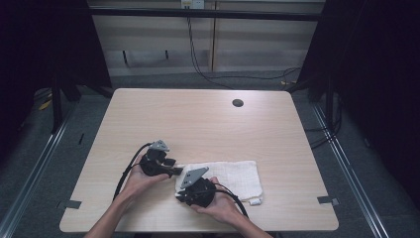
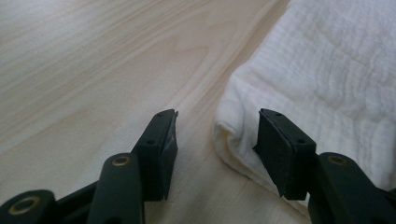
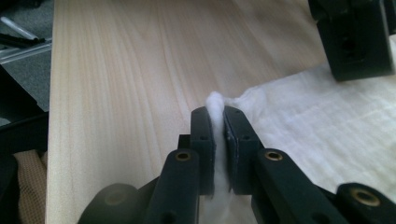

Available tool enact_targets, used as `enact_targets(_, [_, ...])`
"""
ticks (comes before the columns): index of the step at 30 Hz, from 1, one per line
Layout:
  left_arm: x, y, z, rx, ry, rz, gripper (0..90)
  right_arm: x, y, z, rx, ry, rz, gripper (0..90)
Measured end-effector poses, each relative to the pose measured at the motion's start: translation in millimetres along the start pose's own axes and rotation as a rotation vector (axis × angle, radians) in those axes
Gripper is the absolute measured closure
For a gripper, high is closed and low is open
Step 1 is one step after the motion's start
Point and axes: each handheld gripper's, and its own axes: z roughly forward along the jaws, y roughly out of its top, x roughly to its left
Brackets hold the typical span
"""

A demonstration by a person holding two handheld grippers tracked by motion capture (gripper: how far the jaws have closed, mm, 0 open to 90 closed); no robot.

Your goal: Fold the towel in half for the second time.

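A white folded cloth (image 1: 233,176) lies flat near the front of the wooden table (image 1: 198,119). My left gripper (image 1: 173,169) is at the cloth's left end, open, its jaws straddling the folded corner of the cloth (image 2: 238,135) without closing on it. My right gripper (image 1: 182,194) sits just in front, at the cloth's near left corner. In the right gripper view its jaws are shut on a pinch of the white cloth (image 3: 217,122), which bulges up between them. The left gripper's black body (image 3: 355,37) shows at the top right of that view.
A round cable hole (image 1: 237,102) is in the table's far right part. A small white tag (image 1: 255,202) sticks out at the cloth's near right corner. Black curtains stand on both sides, and cables run on the floor behind the table.
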Motion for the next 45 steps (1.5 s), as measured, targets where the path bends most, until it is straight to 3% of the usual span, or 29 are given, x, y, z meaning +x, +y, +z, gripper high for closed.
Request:
enact_targets(2, [-1.0, 0.3, 0.6, 0.005, -0.005, 0.007, 48.7, 0.5, 0.7, 0.0, 0.006, -0.012, -0.023, 83.2])
enact_targets(9, [-10.3, -0.1, 0.9, 0.029, 0.0, 0.072, 64.1, 0.8, 0.7, -1.0, 0.013, -0.007, 0.001, 83.3])
enact_targets(12, [-12.6, -0.8, 1.4, 0.038, -0.014, 0.091, 75.3, 2.3, 0.4, -1.5, 0.015, -0.011, 0.008, 83.4])
enact_targets(15, [-12.5, -1.8, 1.8, 0.029, -0.044, 0.072, 84.0, 4.8, 0.9, -1.6, 0.018, -0.027, -0.009, 83.6])
enact_targets(21, [-7.5, -2.8, -2.9, 0.011, -0.09, 0.037, 86.1, 1.9, 0.3, -2.6, 0.014, -0.006, 0.021, 84.4])
enact_targets(24, [-7.7, -2.3, -5.5, 0.002, -0.09, 0.031, 86.3, -0.2, 1.6, -4.3, 0.017, 0.003, 0.025, 84.6])
enact_targets(30, [-2.6, -1.4, -8.2, -0.033, -0.111, -0.045, 86.6, -2.6, 5.4, -11.2, -0.02, 0.03, 0.059, 84.6])
enact_targets(35, [-0.2, 2.5, -15.4, -0.059, -0.125, -0.049, 86.6, -2.0, 6.8, -16.9, -0.047, 0.033, 0.094, 84.7])
enact_targets(45, [3.2, 4.7, -32.5, -0.098, -0.125, -0.079, 86.6, -0.9, 17.3, -25.5, -0.093, 0.042, 0.101, 85.1])
